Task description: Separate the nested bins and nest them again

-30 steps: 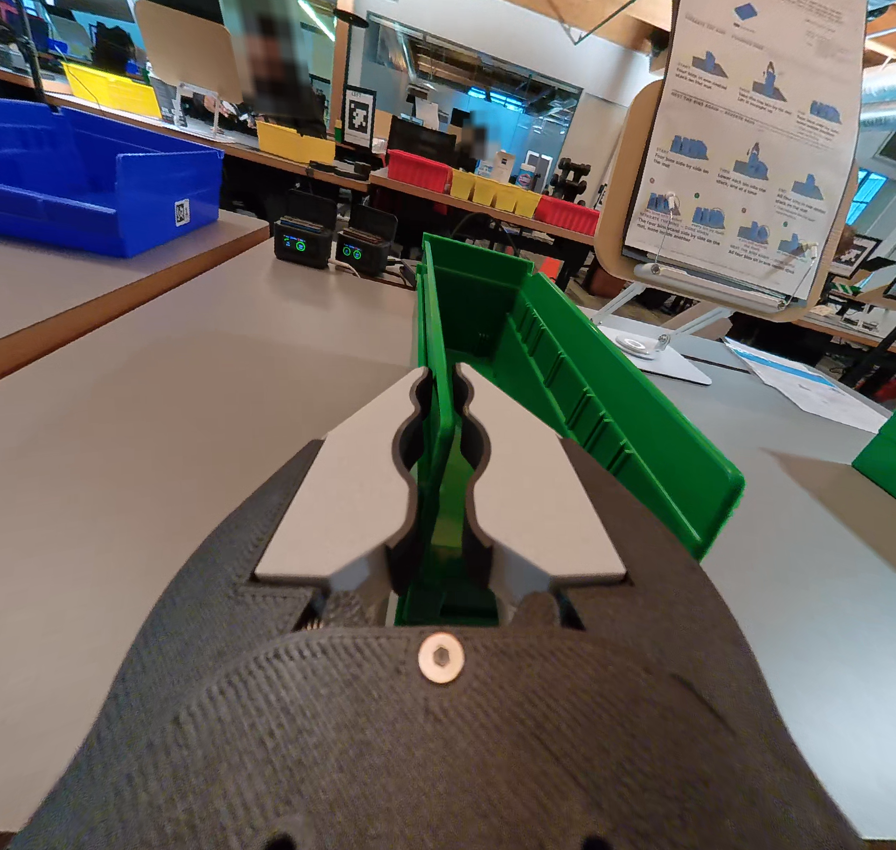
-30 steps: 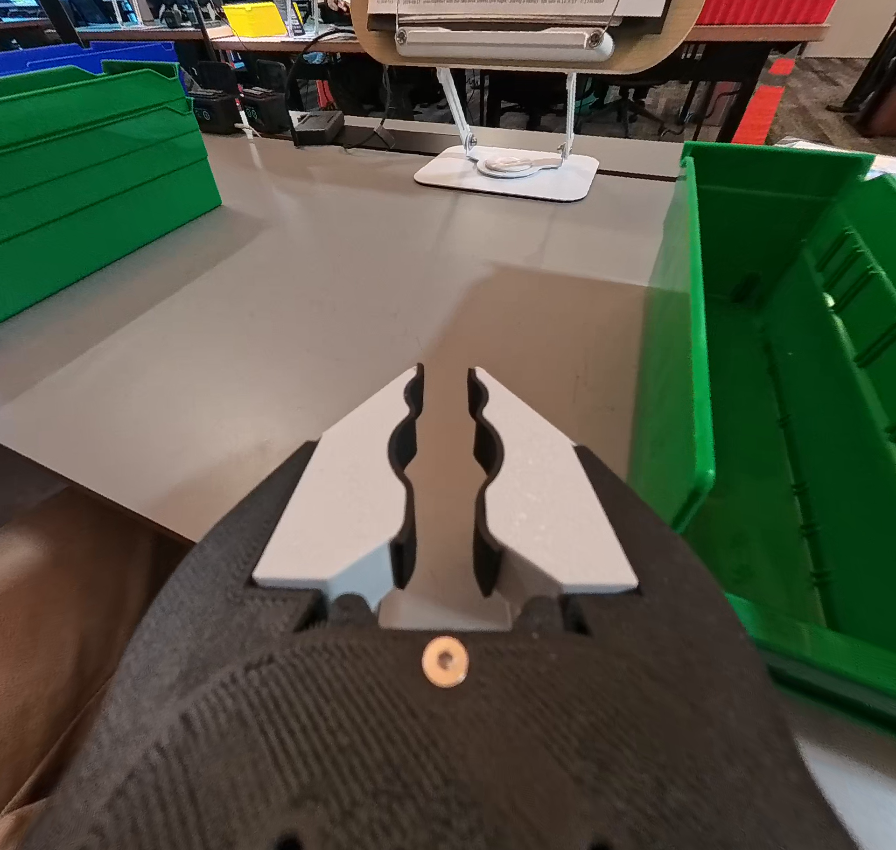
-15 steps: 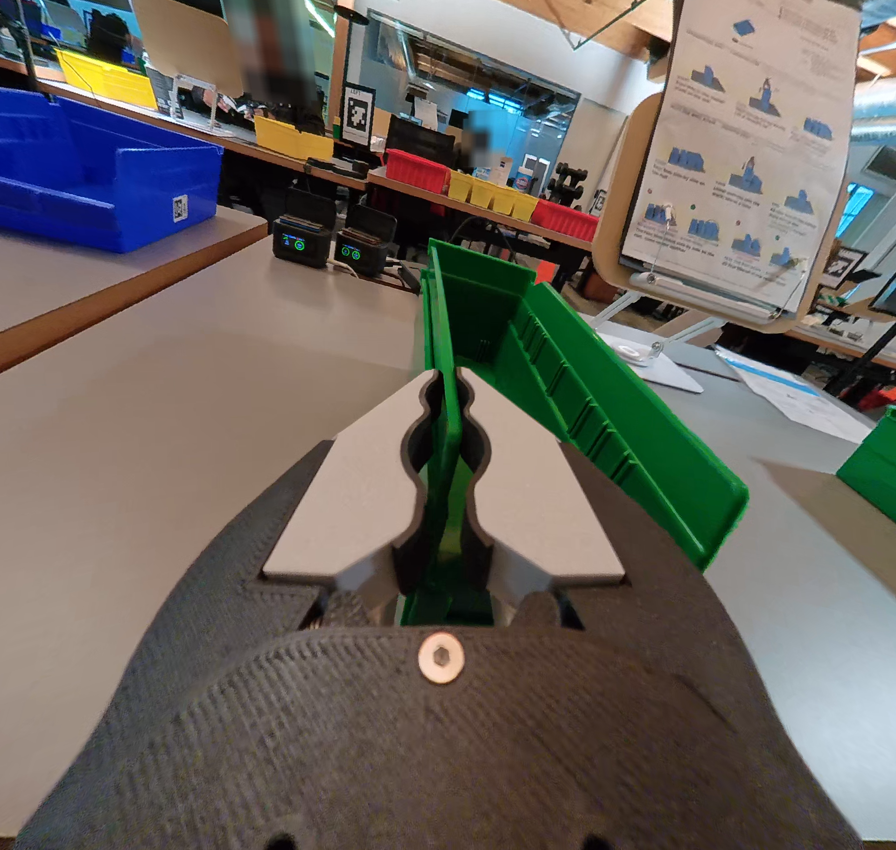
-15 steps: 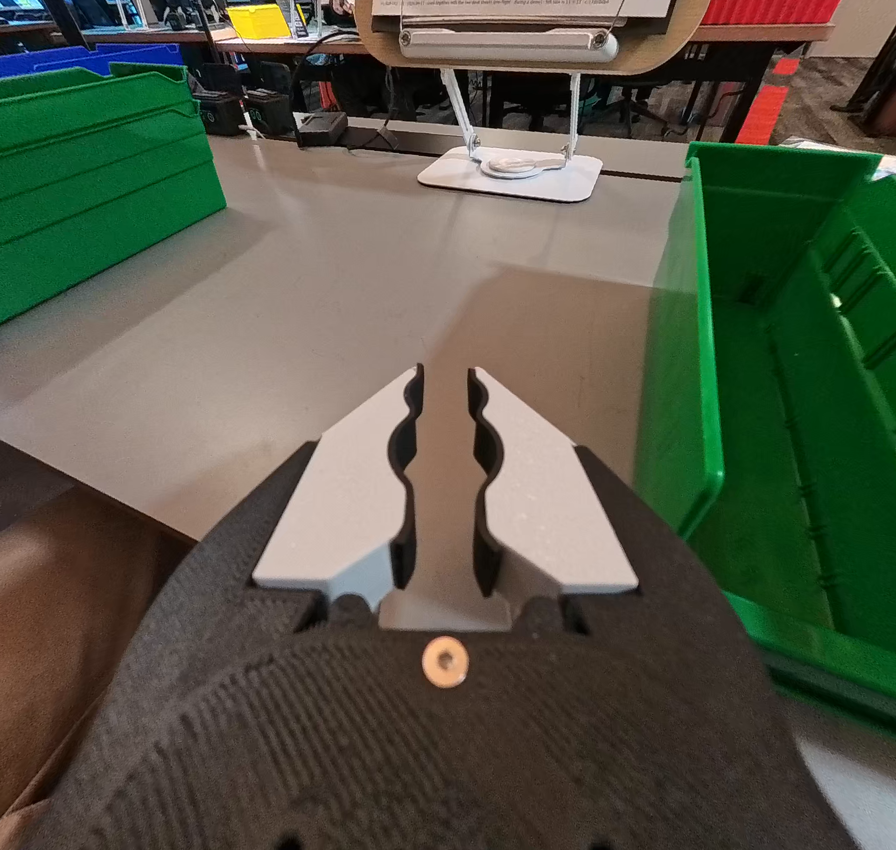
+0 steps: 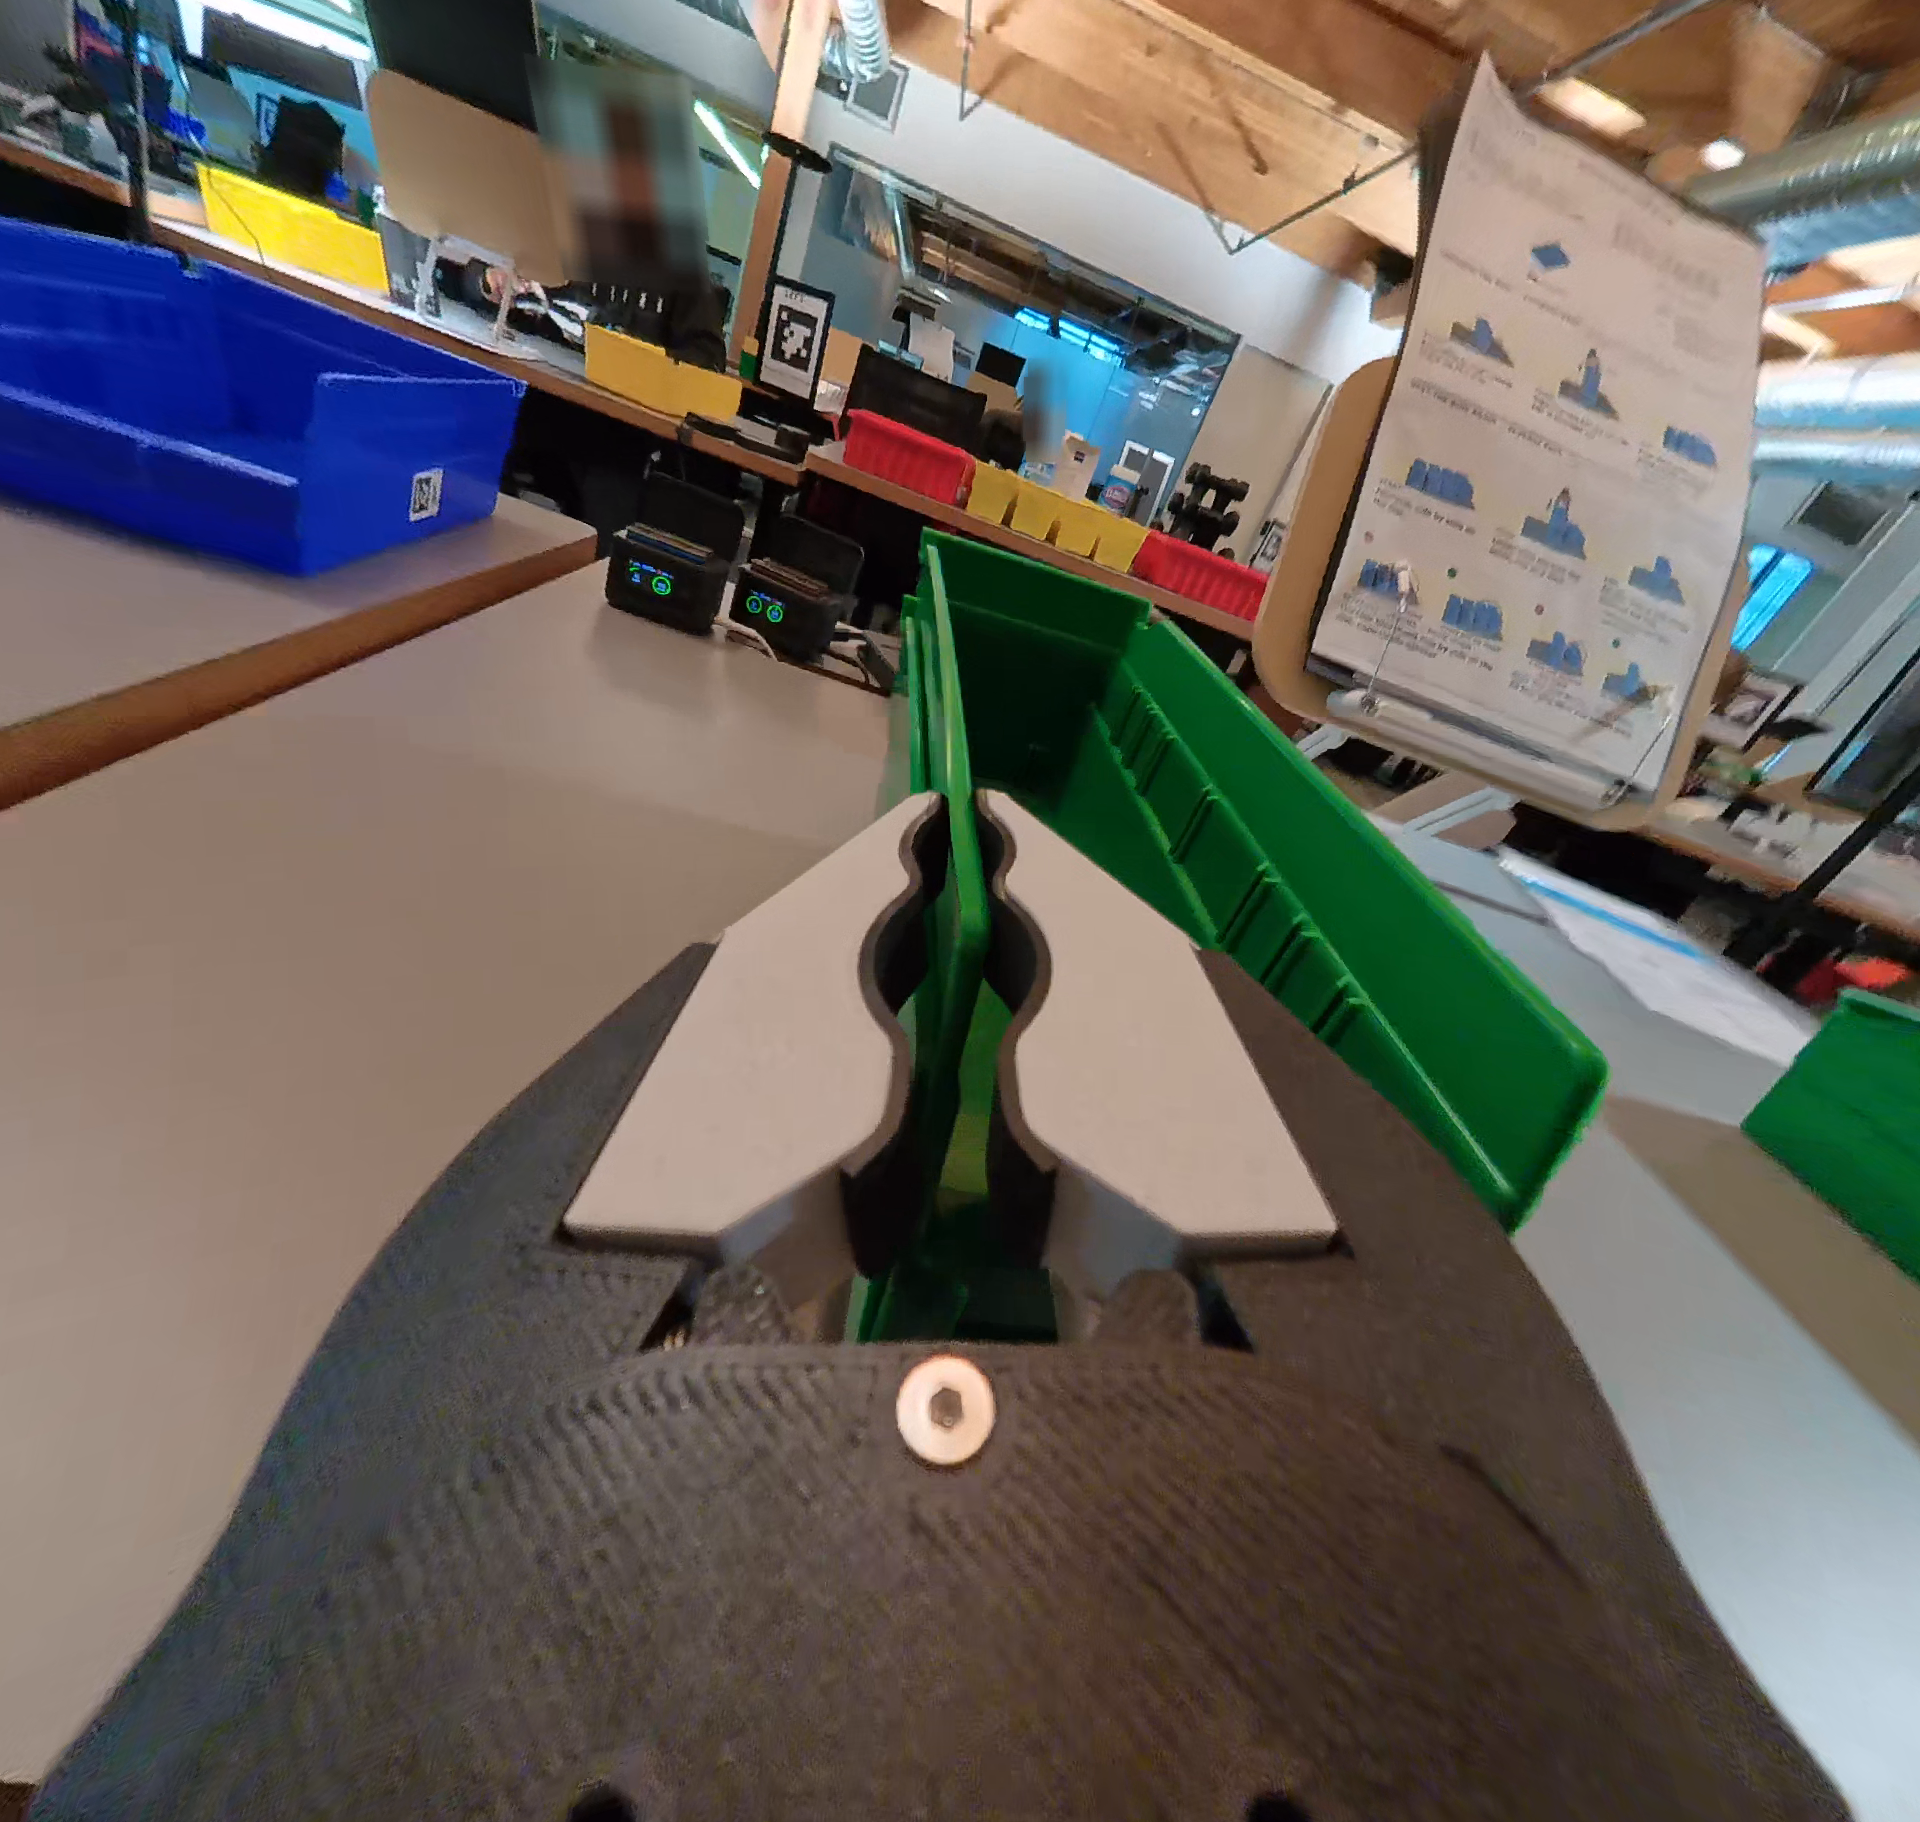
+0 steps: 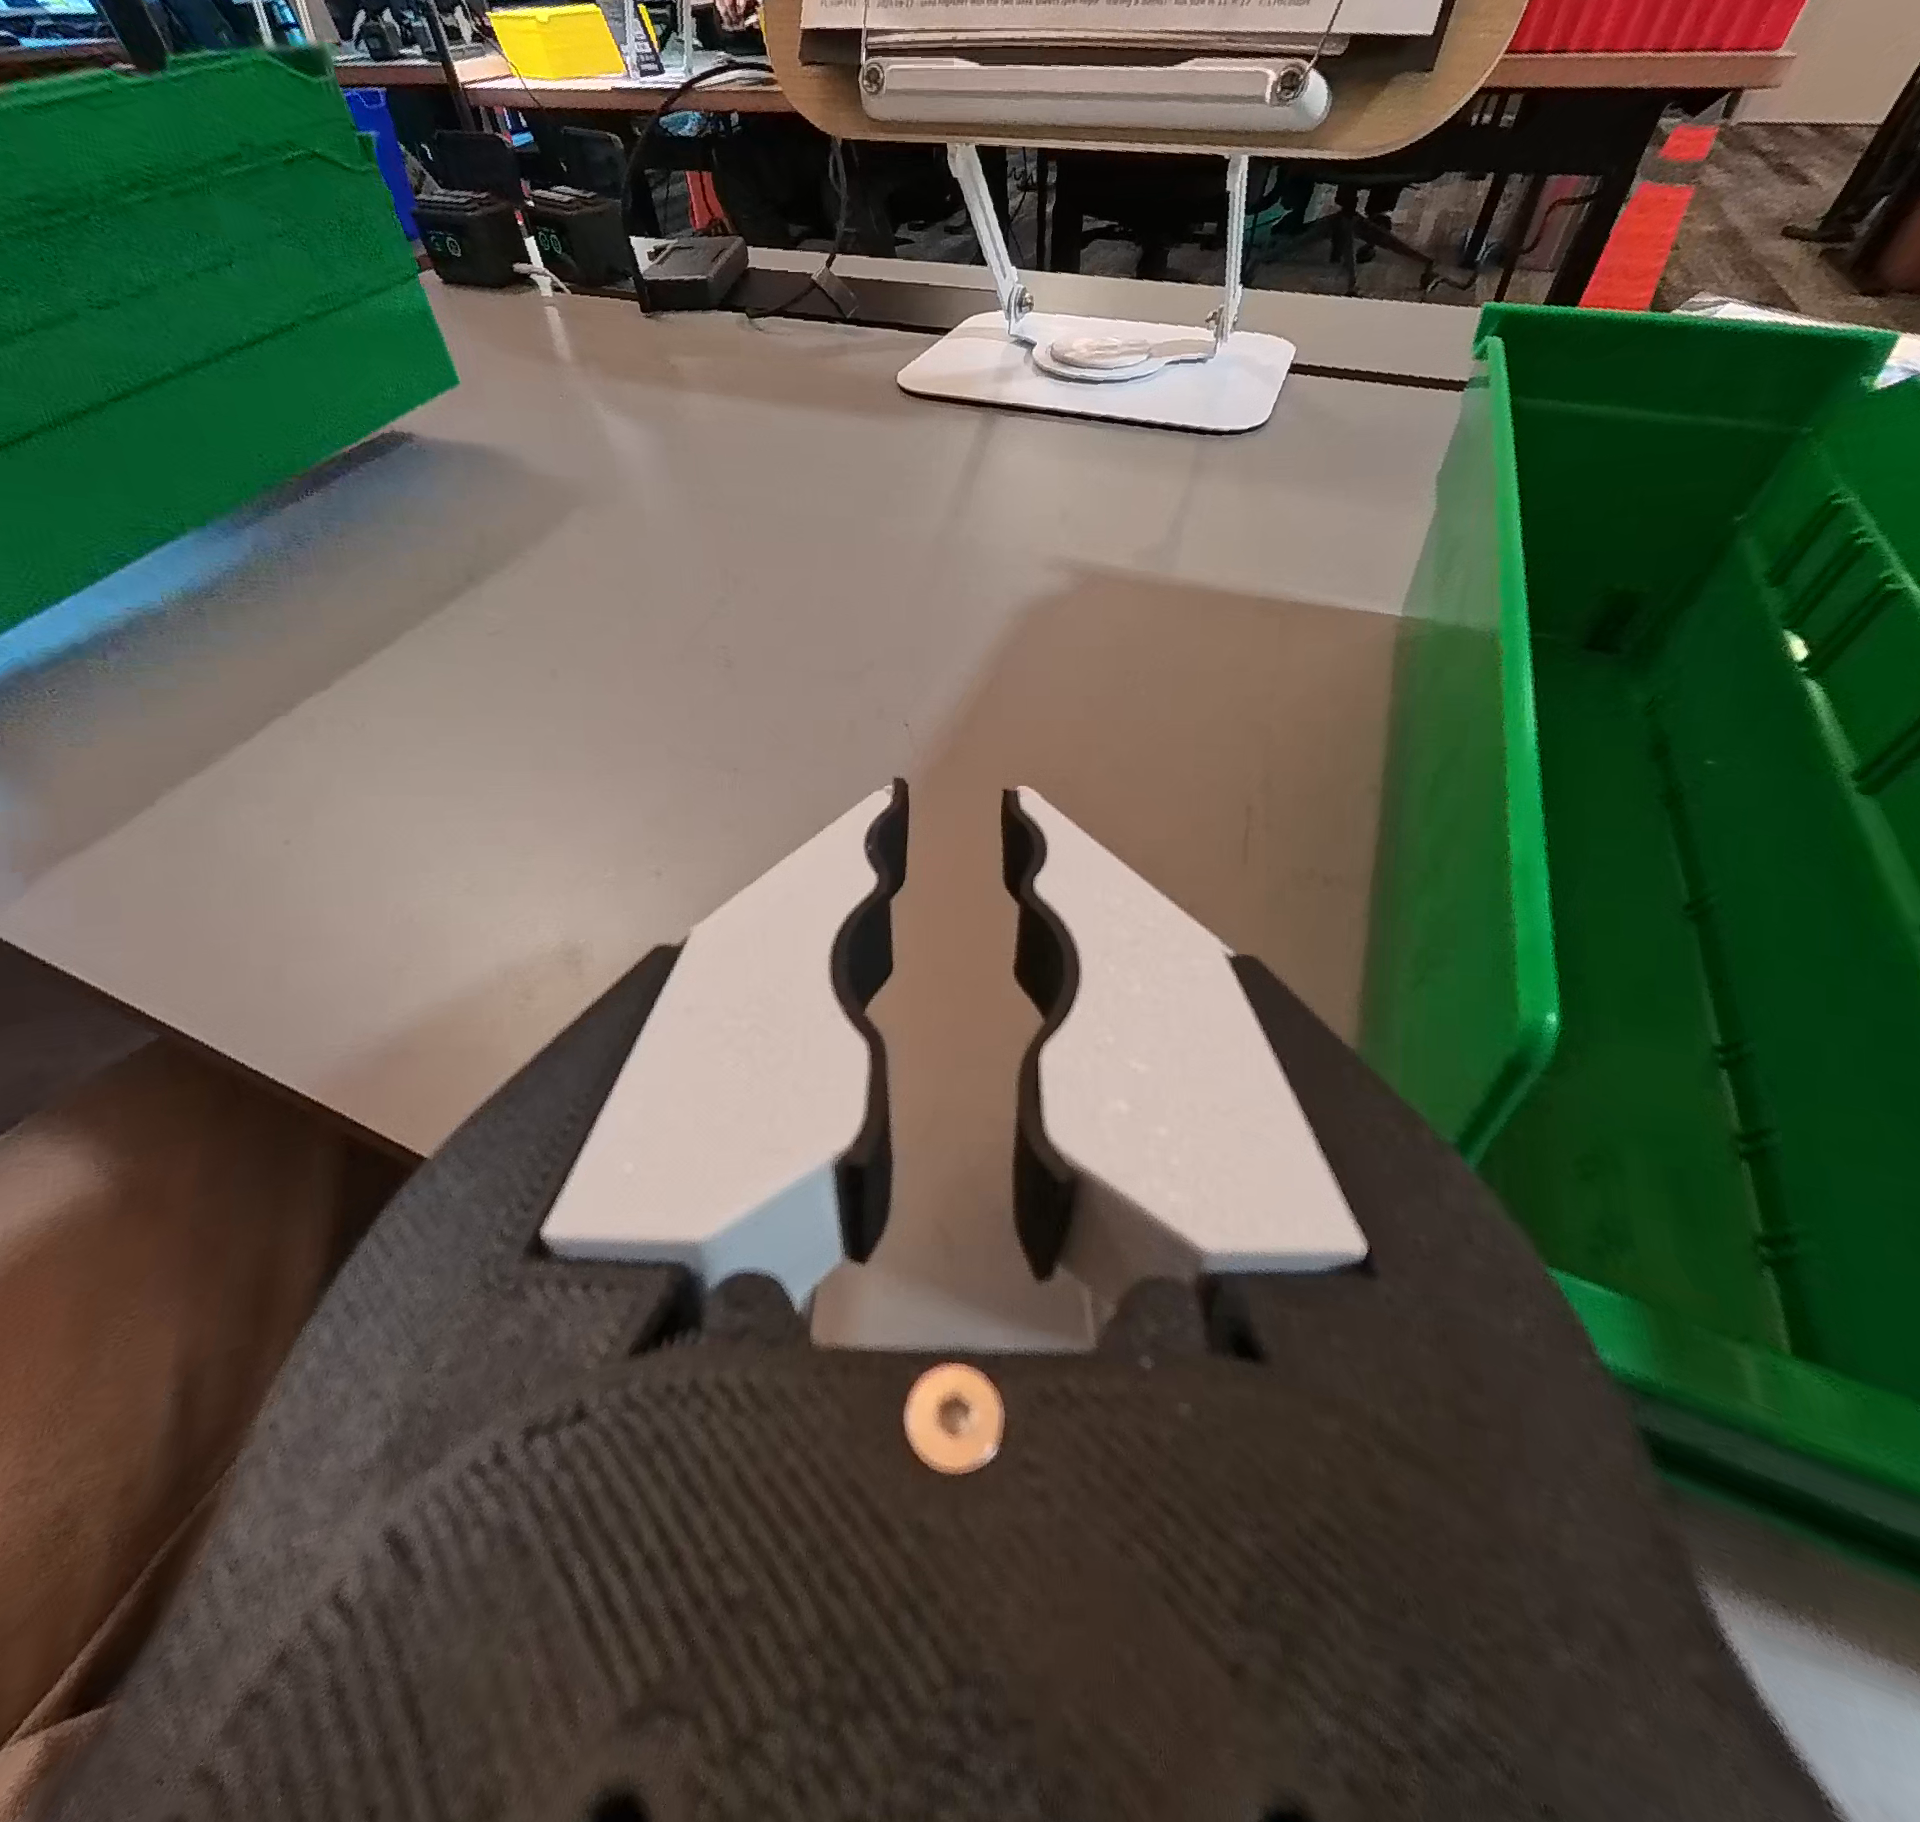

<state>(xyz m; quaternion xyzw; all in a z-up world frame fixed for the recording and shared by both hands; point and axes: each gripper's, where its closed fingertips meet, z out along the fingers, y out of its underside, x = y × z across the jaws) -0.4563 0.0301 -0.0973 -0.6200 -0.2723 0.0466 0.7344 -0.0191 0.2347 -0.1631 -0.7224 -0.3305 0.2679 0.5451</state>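
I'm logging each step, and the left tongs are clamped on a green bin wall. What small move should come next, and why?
Probably carry the lifted green bin right, toward the green bin on the table. The left tongs grip its wall, it hangs tilted above the table, and the right tongs are open and empty.

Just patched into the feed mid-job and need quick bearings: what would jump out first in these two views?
The left hand-held gripper is shut on the side wall of a green bin, which looks lifted and tilted over the grey table. The right hand-held gripper holds nothing, its jaws apart over the table beside another green bin at its right. A blue bin sits on the next table, far left.
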